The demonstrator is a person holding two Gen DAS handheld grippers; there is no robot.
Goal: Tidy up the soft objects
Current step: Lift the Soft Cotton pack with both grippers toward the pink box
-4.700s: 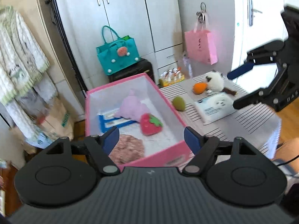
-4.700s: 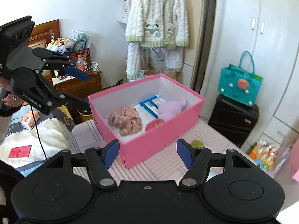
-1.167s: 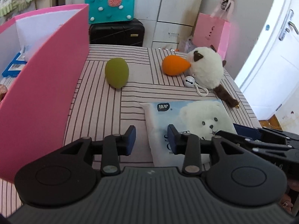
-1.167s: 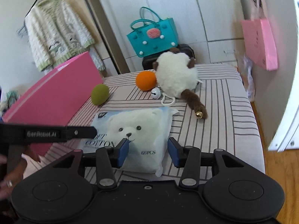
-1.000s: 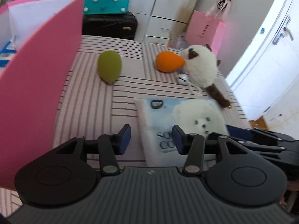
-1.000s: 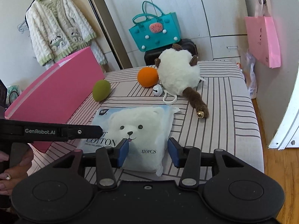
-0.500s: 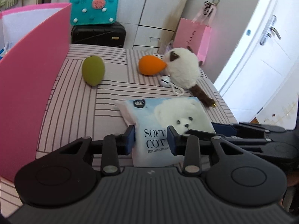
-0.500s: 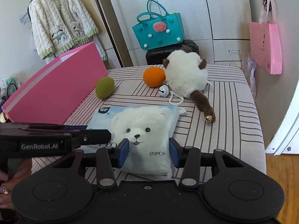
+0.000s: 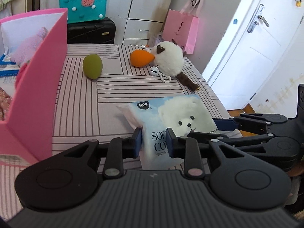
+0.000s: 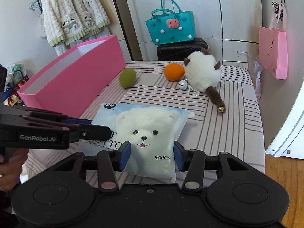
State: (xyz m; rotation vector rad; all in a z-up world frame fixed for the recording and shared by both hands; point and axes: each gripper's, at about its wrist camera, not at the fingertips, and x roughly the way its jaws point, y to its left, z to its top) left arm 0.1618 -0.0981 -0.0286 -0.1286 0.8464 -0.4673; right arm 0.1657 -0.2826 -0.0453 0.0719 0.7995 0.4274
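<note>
Pale blue plastic cotton-pad pack with white bear print (image 10: 146, 133) lies beside pink cardboard box (image 10: 76, 79). Left gripper (image 9: 153, 142), right gripper (image 10: 152, 156) both pinch near edge. Judged light, squashy, slippery; grip edges.

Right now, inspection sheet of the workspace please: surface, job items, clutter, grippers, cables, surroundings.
Surface: striped tablecloth.
Job's things: cotton pad pack at near edge; green egg toy, orange toy, white plush loose; pink box holds items.
Clutter: small bell.
Grippers: left gripper and right gripper each shut on the pack.
Cables: nothing seen.
Surroundings: teal bag, black suitcase, pink bag, hanging cardigan.
</note>
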